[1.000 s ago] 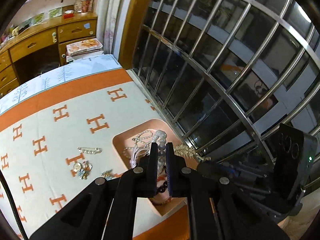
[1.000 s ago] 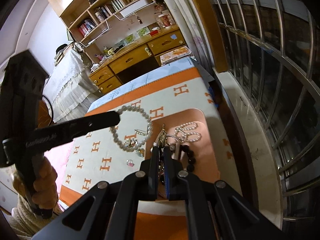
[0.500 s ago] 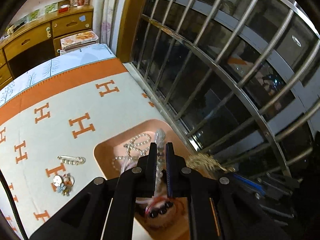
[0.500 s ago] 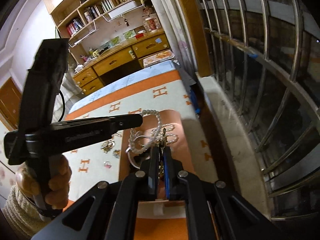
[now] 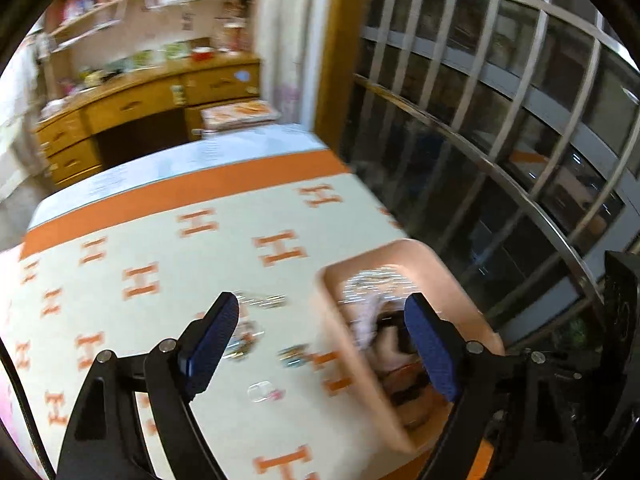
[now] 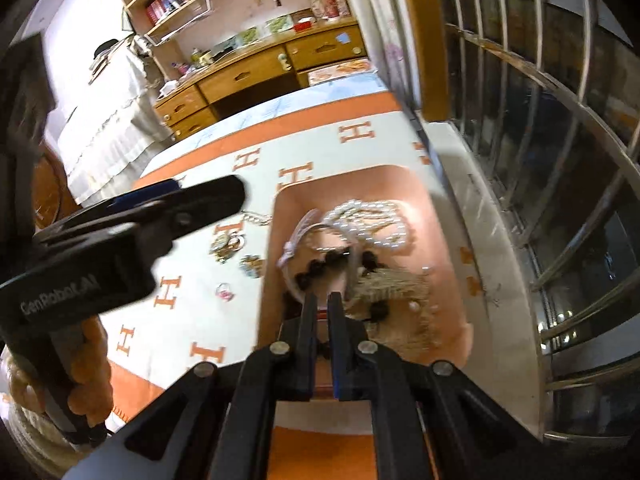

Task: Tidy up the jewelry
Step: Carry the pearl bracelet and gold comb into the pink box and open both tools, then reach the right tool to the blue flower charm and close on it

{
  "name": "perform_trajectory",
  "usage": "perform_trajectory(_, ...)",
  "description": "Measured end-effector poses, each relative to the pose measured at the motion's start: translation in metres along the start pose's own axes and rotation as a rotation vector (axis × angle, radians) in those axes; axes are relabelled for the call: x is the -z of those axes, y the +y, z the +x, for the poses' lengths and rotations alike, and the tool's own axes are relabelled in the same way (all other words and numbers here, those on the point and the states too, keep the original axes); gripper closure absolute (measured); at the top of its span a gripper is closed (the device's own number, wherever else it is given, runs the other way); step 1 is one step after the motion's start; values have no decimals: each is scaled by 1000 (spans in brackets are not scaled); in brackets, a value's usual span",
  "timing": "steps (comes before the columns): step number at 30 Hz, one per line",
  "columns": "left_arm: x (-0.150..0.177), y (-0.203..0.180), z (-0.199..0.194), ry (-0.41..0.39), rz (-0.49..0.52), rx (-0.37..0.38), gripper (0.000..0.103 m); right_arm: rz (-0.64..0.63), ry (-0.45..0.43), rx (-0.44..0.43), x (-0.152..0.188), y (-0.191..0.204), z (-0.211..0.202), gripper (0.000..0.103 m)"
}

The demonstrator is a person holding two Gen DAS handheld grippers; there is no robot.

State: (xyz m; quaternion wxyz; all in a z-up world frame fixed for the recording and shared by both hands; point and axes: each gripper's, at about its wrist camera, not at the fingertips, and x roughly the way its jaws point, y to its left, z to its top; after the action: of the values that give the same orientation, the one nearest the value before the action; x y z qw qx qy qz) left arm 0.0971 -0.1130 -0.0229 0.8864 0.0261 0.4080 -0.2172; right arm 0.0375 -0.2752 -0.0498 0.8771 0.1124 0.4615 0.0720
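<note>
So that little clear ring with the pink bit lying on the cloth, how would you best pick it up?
The ring lies flat and alone on the H-patterned cloth, left of the pink tray. I'd come straight down from above and pinch across its thin band, probably with the left gripper, whose jaws are opening with nothing between them.

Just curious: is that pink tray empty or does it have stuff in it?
Not empty: the pink tray holds a pearl strand and dark beads.

L gripper (image 5: pixel 320 312) fingers opening, pearl bracelet (image 6: pixel 360 220) dropped into tray (image 6: pixel 448 240).
</note>
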Motion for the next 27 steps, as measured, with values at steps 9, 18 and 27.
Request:
perform_trajectory(9,33,57,-38,-32,-122,-102,19,-34,12,-41,8,25,1,97)
perform_trajectory(18,59,77,-52,-27,-151,-170,19,-56,27,-56,11,41,5,97)
perform_trajectory(27,66,84,-53,-18,-161,-196,19,-83,34,-61,11,51,7,97)
